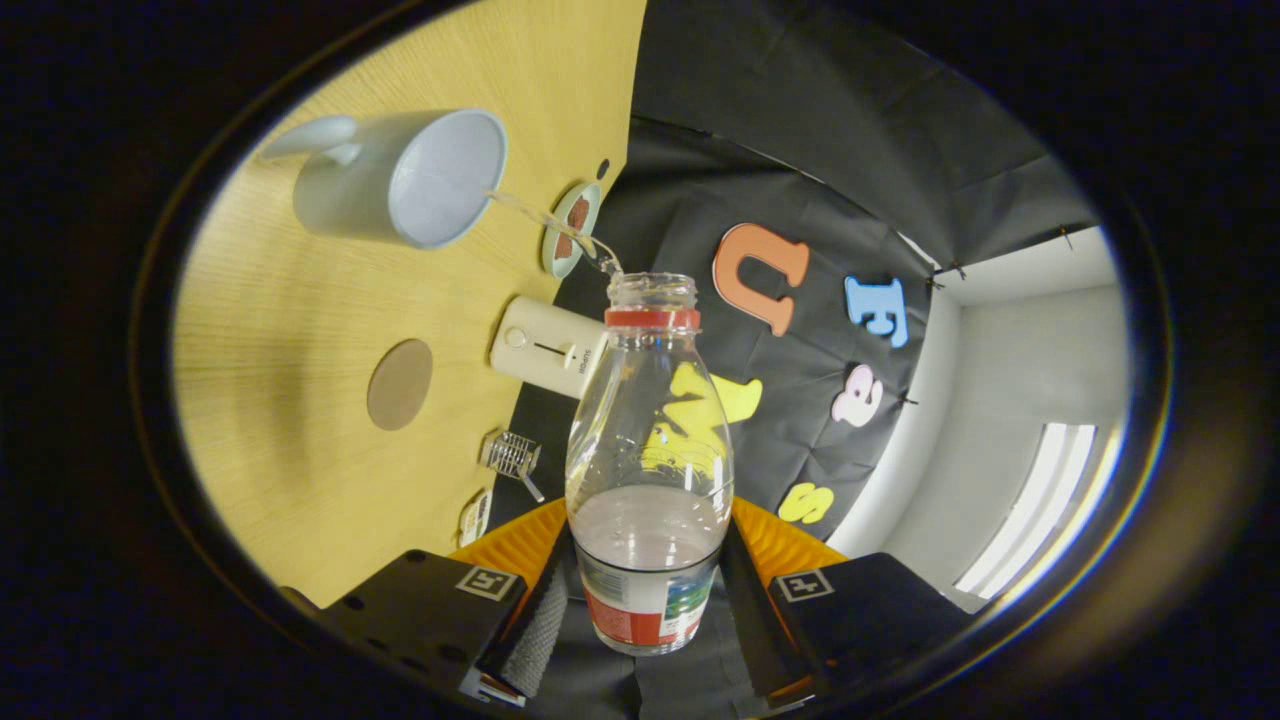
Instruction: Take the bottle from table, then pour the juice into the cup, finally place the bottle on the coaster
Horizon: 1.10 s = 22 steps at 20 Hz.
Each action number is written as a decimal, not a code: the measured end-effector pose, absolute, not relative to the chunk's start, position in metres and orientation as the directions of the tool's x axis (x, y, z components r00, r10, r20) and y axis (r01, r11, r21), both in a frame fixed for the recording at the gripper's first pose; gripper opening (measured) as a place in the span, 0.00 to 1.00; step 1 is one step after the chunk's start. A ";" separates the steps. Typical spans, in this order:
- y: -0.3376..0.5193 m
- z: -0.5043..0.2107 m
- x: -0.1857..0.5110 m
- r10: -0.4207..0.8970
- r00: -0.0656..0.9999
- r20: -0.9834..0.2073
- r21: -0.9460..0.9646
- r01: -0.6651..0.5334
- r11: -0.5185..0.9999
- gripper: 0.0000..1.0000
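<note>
The gripper pinches the bottle between both fingers. A thin stream runs from its mouth toward the cup at ten o'clock. The coaster lies on the table at nine o'clock.

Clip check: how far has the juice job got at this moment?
Done: the clear plastic bottle with the red neck ring is off the wooden table, clamped in the gripper. In hand: it is tipped, and a thin stream runs from its mouth into the pale blue mug; some liquid remains inside. Left: setting the bottle on the round brown coaster, which lies bare.
</note>
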State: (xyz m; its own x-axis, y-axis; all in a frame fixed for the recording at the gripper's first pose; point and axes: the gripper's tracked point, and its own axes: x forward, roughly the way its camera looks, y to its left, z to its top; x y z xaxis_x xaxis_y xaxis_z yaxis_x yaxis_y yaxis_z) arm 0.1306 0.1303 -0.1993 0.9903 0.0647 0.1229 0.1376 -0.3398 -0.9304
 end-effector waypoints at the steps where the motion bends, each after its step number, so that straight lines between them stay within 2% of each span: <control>1: 0.130 -0.198 0.130 0.062 0.990 0.123 -0.930 0.137 -0.340 0.79; 22: 0.144 -0.180 0.121 0.100 0.980 0.173 -0.870 0.199 -0.452 0.79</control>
